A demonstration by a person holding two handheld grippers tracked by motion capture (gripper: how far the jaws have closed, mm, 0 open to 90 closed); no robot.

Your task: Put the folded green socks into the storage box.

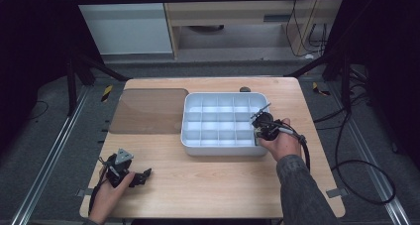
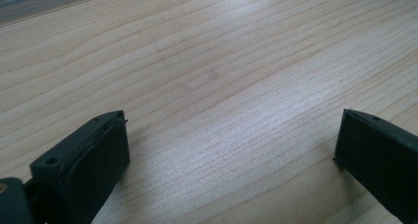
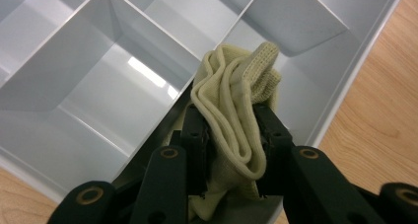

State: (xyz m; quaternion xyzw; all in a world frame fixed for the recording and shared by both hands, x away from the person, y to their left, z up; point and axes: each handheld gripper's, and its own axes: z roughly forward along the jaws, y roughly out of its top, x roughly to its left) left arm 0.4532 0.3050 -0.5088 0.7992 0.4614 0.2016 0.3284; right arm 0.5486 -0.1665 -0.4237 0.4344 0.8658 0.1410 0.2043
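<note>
R gripper [image 3: 229, 150]: I have it clamped on folded cream cloth [image 3: 236, 110], long axis running out along the jaws toward 12 | cloth hangs over tray [image 1: 190, 136] cell at right edge, cell wall at 11 | L gripper [image 2: 231, 160]: jaws spread, nothing held, idle over table [image 2: 212, 61], well apart from tray

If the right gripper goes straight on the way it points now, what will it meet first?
Probably the floor of the compartment below it. The right gripper, shut on a folded cream cloth, points down into the white divider tray near its right edge. The cloth would touch first; depth is hard to judge.
</note>
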